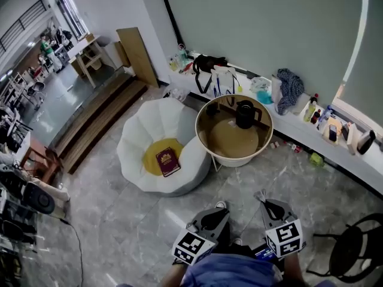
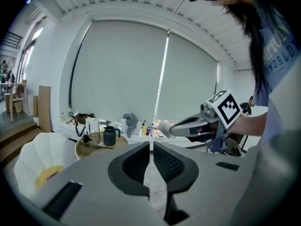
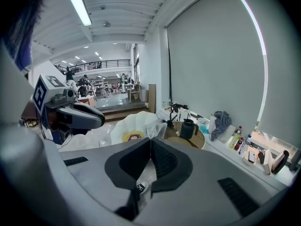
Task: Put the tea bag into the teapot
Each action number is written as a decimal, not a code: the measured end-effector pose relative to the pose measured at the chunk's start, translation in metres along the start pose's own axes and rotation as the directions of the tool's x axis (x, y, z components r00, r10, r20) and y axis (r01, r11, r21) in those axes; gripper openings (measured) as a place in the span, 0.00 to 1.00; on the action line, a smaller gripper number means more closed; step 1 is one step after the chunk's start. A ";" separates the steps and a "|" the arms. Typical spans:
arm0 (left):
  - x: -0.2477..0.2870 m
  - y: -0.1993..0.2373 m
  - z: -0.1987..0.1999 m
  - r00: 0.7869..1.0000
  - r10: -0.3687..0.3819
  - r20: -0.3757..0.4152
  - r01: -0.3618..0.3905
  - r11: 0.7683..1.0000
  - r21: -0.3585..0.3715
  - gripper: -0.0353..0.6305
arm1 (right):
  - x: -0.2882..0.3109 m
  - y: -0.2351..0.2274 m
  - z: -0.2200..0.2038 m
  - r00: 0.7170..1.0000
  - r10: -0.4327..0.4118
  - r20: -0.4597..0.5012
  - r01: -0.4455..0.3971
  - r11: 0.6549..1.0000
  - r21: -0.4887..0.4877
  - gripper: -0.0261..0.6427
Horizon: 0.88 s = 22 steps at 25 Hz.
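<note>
A dark teapot point(image 1: 244, 113) point(image 2: 109, 136) point(image 3: 187, 129) stands on a round, high-rimmed table point(image 1: 206, 139), with a small dark round object point(image 1: 212, 108) beside it. Both grippers hang low in front of me, well short of the table. My right gripper point(image 1: 261, 197) point(image 3: 150, 139) is shut on a thin white tea bag point(image 1: 260, 194) point(image 2: 164, 127) point(image 3: 155, 128) that sticks out past its tips. My left gripper point(image 1: 220, 213) point(image 2: 151, 144) is shut, with nothing between its jaws. The left gripper also shows at the left of the right gripper view point(image 3: 70, 114).
A white petal-shaped chair point(image 1: 143, 130) with a yellow cushion and a maroon book point(image 1: 167, 161) stands left of the table. Behind runs a window ledge point(image 1: 299, 124) with bottles, a cloth and a bag. A black chair point(image 1: 359, 250) is at lower right, wooden steps point(image 1: 96, 124) at left.
</note>
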<state>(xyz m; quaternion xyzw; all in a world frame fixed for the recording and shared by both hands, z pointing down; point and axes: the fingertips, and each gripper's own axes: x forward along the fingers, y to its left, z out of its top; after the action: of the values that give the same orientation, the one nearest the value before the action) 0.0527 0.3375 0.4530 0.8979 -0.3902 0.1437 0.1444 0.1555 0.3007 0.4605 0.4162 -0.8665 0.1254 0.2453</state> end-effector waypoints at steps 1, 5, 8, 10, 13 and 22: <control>0.006 0.008 0.001 1.000 -0.006 -0.007 0.006 1.000 -0.001 0.08 | 0.007 -0.005 0.003 1.000 -0.002 -0.002 0.002 1.000 0.009 0.07; 0.035 0.048 0.009 0.999 -0.027 -0.030 0.027 1.000 0.001 0.08 | 0.039 -0.027 0.019 1.000 -0.012 -0.021 0.012 0.999 0.039 0.07; 0.052 0.084 0.020 0.999 -0.034 -0.040 0.034 0.999 0.015 0.08 | 0.065 -0.040 0.030 0.999 -0.024 -0.038 0.026 0.998 0.057 0.07; 0.063 0.110 0.029 0.998 -0.038 -0.044 0.039 0.999 0.023 0.08 | 0.083 -0.048 0.040 0.998 -0.034 -0.046 0.037 0.997 0.072 0.07; 0.078 0.143 0.045 0.998 -0.045 -0.041 0.046 0.998 0.031 0.08 | 0.106 -0.061 0.054 0.997 -0.049 -0.056 0.054 0.995 0.086 0.07; 0.105 0.223 0.069 0.997 -0.065 -0.042 0.066 0.997 0.034 0.08 | 0.164 -0.082 0.098 0.993 -0.101 -0.064 0.108 0.989 0.103 0.07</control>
<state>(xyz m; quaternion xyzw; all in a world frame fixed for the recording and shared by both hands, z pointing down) -0.0344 0.0967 0.4612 0.9095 -0.3549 0.1641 0.1409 0.1011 0.1002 0.4648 0.4696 -0.8280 0.1704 0.2546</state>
